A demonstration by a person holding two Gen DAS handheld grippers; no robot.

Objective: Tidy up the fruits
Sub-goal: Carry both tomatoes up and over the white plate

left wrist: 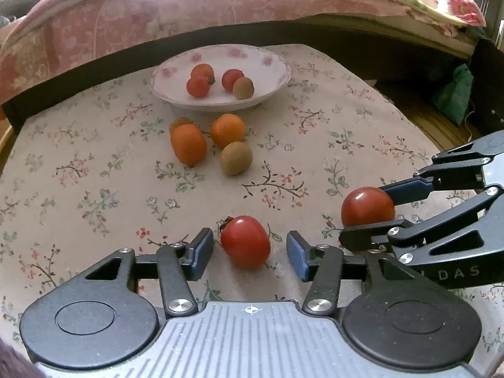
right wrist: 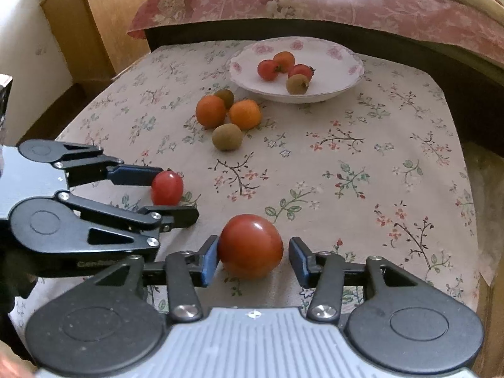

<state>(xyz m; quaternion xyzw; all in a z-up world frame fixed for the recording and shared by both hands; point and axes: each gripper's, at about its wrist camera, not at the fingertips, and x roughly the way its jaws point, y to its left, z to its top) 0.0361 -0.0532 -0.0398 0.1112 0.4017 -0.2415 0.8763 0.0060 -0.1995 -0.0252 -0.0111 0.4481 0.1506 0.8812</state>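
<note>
In the left wrist view, bare floral tablecloth [left wrist: 78,163] is seen at the left of the frame, up to a dark edge band at upper left; open cloth is also seen at centre right. A pink floral bedspread [left wrist: 157,9] fills the top of the frame. At upper centre a flowered plate [left wrist: 277,63] is set, with four small fruits in it. Just below it, on the cloth, two orange fruits [left wrist: 188,144] and a brown kiwi [left wrist: 236,158] are grouped, a further fruit partly hidden behind them. At lower centre the left gripper [left wrist: 249,249] is spread wide around a red tomato [left wrist: 245,241] lying on the cloth, with neither pad touching. At right, a second red tomato [left wrist: 367,206] is seen between the fingers of the right gripper [right wrist: 253,256]. In the right wrist view, its left pad is touching that tomato while a gap is left at the right pad, so the jaws are not closed.
</note>
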